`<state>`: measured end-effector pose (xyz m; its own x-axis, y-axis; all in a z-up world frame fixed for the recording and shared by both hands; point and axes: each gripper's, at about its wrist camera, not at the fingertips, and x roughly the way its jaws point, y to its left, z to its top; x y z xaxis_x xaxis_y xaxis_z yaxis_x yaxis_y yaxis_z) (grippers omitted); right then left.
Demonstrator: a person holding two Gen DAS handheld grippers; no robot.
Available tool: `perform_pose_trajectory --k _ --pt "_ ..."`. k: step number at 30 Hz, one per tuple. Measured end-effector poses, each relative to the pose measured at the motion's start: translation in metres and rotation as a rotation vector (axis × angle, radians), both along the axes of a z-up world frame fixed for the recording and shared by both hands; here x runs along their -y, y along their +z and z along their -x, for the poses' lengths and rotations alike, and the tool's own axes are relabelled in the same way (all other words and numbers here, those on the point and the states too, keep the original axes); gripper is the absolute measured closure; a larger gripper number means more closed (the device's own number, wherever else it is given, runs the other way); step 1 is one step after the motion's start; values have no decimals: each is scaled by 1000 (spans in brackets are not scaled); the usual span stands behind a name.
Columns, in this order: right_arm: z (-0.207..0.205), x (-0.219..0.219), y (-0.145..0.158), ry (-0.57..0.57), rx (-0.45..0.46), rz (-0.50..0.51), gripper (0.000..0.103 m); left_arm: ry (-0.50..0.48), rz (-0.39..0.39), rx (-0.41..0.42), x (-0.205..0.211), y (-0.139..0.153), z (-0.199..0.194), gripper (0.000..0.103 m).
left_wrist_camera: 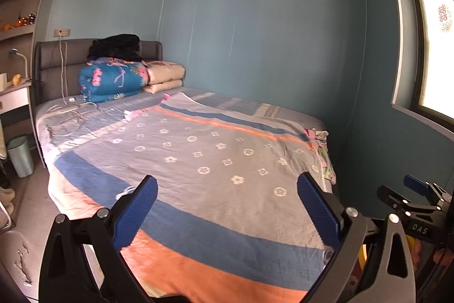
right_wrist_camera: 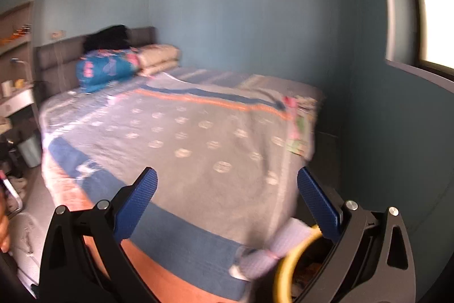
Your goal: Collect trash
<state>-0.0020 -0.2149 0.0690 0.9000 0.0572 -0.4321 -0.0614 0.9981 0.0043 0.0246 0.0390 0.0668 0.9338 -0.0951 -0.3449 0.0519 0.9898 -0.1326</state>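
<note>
Both my grippers gape empty over the bed (left_wrist_camera: 227,161).
Left gripper (left_wrist_camera: 227,206), right gripper (right_wrist_camera: 227,198); blurred pale scrap (right_wrist_camera: 272,252), perhaps trash.

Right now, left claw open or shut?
Open. In the left wrist view the left claw has its blue pads spread wide, only the bedspread visible between them, nothing gripped.

Black left claw (left_wrist_camera: 227,206) with 2 ribbed blue pads, silver screws.

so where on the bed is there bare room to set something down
The flower-print middle of the bed cover is free, from the cables to the clothes at the wall edge. The head end is crowded with folded quilts.
</note>
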Motion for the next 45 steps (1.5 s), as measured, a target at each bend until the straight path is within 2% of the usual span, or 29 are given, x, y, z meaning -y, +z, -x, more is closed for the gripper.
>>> perform_pose_trajectory --k 5,8,11,14,19,45 --pt "11 -29 1 43 46 15 8 33 -1 27 -6 -3 21 8" --pt "24 -46 -1 5 108 36 8 60 6 33 -7 -8 31 8" --pt "35 -61 -4 -23 133 26 8 93 6 48 -7 -13 41 8" --pt "34 -59 -8 -23 117 -11 8 118 4 55 -6 -17 49 8" --pt "33 -57 -13 -25 117 -13 8 143 -7 58 -4 -23 54 8" --pt "25 -52 -28 -34 97 -43 8 115 20 46 1 -29 57 8"
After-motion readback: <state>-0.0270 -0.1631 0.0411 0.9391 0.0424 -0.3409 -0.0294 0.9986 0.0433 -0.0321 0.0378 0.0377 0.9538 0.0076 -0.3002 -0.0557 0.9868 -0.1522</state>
